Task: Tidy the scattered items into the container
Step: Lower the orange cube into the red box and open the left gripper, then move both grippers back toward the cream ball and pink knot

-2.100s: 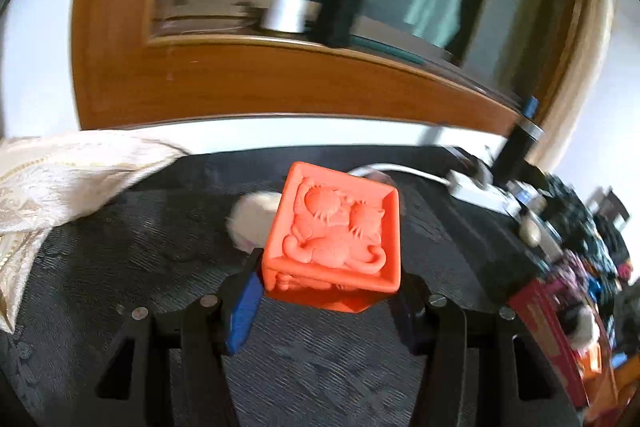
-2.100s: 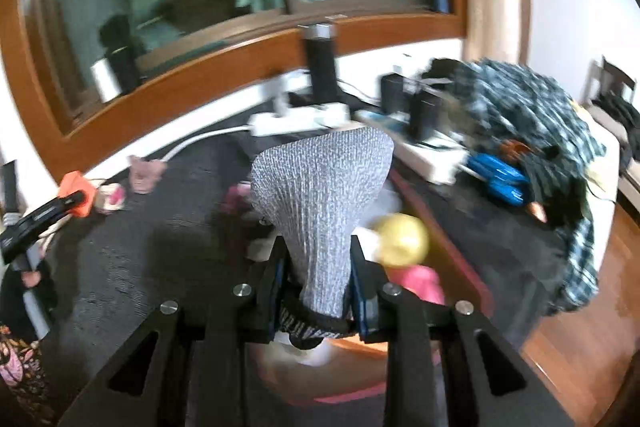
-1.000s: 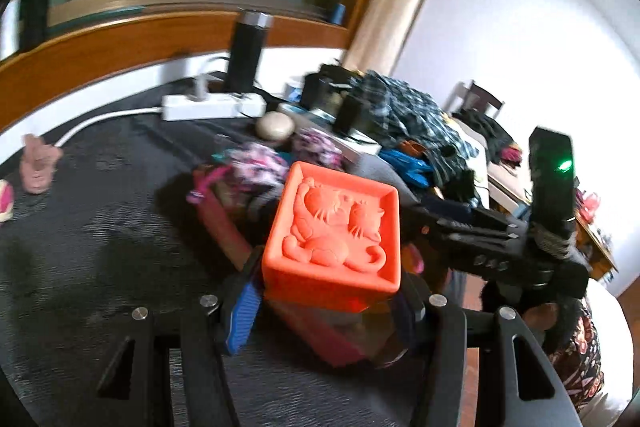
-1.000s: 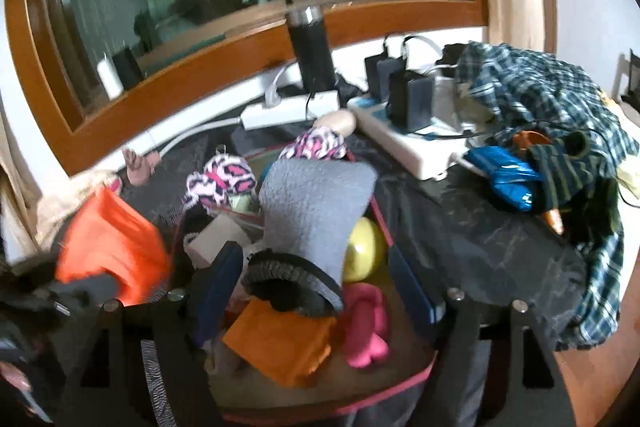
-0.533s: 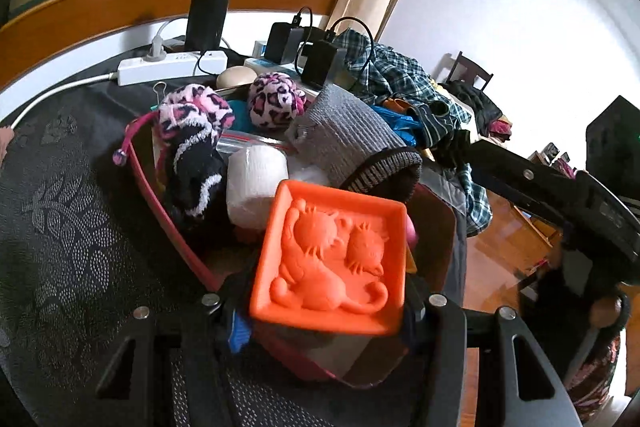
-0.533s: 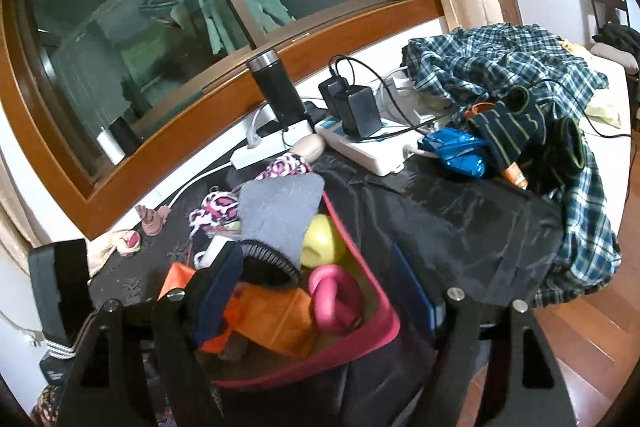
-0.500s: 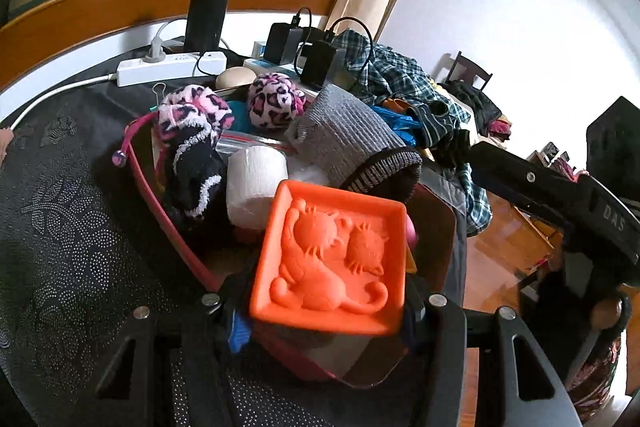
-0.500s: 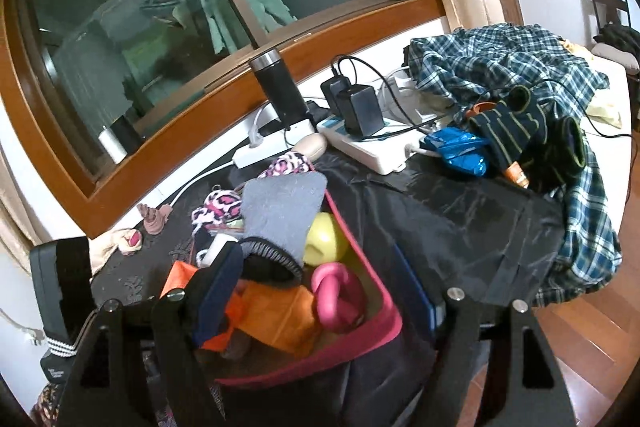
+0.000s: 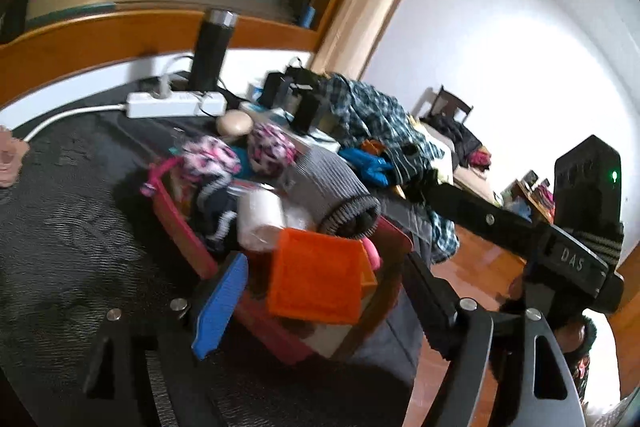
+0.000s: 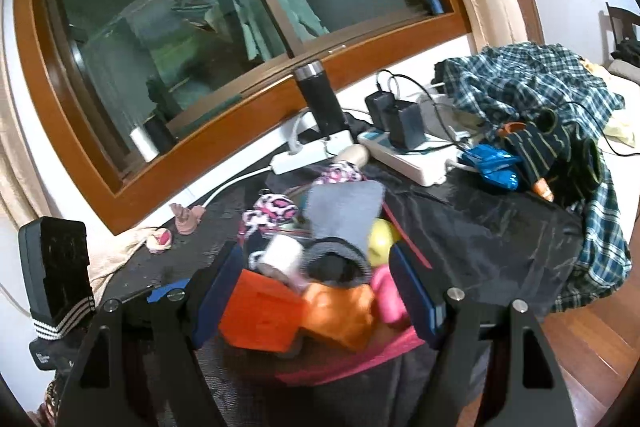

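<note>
- The orange block [image 9: 316, 283] lies in the pink bin [image 9: 180, 227] at its near end, tilted against the other contents; it looks blurred, so I cannot tell whether it has settled.
- My left gripper [image 9: 320, 291] hangs just above that end with its jaws apart and nothing between them, the blue pad clear of the block.
- My right gripper [image 10: 316, 291] hovers over the same bin from the other side, jaws wide and empty.
- The bin is heaped: a grey sock [image 10: 340, 219], a white roll [image 10: 280, 253], a yellow ball [image 10: 382, 233], leopard-print pieces [image 10: 272, 207], a pink toy [image 10: 388, 295] and an orange cloth [image 10: 340, 311] crowd it to the rim.
- I judge the block sits on top because the pile leaves no room lower.
- Beyond the bin, two small pink things [image 10: 186, 217] lie on the dark table [image 9: 60, 227] near the window; by my reading they are still to be tidied.
- A flask [image 10: 320, 99], power strips [image 10: 304, 153] and a plaid shirt [image 10: 532, 83] line the far edge.
</note>
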A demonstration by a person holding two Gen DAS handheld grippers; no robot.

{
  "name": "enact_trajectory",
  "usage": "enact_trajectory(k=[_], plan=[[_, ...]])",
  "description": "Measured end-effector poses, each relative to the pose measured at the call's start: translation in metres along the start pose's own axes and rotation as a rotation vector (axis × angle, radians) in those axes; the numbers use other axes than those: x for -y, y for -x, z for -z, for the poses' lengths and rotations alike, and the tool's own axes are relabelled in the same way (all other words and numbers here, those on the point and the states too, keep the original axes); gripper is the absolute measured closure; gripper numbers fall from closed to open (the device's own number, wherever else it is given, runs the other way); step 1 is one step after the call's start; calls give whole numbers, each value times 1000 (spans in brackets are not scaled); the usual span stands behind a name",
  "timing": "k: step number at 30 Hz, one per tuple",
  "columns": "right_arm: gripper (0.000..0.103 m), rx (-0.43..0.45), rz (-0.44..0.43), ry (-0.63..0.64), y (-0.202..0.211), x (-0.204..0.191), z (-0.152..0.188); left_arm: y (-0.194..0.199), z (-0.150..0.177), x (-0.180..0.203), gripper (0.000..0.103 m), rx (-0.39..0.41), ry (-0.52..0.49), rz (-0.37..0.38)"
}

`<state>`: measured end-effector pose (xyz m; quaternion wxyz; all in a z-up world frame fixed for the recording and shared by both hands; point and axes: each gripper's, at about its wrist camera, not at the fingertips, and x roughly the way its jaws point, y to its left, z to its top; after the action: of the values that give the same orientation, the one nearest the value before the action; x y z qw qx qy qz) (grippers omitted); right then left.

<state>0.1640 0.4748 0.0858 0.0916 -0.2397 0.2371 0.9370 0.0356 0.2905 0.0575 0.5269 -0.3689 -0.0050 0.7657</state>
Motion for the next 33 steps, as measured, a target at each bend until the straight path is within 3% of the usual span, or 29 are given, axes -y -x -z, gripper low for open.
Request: enact_trajectory(k=[7, 13, 19, 23, 33], plan=[[24, -7, -79, 27, -16, -46, 2, 37, -1, -52, 23, 59, 90, -120], [24, -34, -165, 71, -42, -105, 9, 71, 9, -127, 23, 89, 233, -316], [24, -72, -220, 137, -75, -159, 22, 99, 21, -179, 23, 110, 298, -511], [24, -93, -201, 177, -103, -188, 30, 108, 28, -200, 23, 116, 304, -617], [24, -135, -109, 117, -166, -206, 27, 122, 37, -235, 23, 130, 332, -708]])
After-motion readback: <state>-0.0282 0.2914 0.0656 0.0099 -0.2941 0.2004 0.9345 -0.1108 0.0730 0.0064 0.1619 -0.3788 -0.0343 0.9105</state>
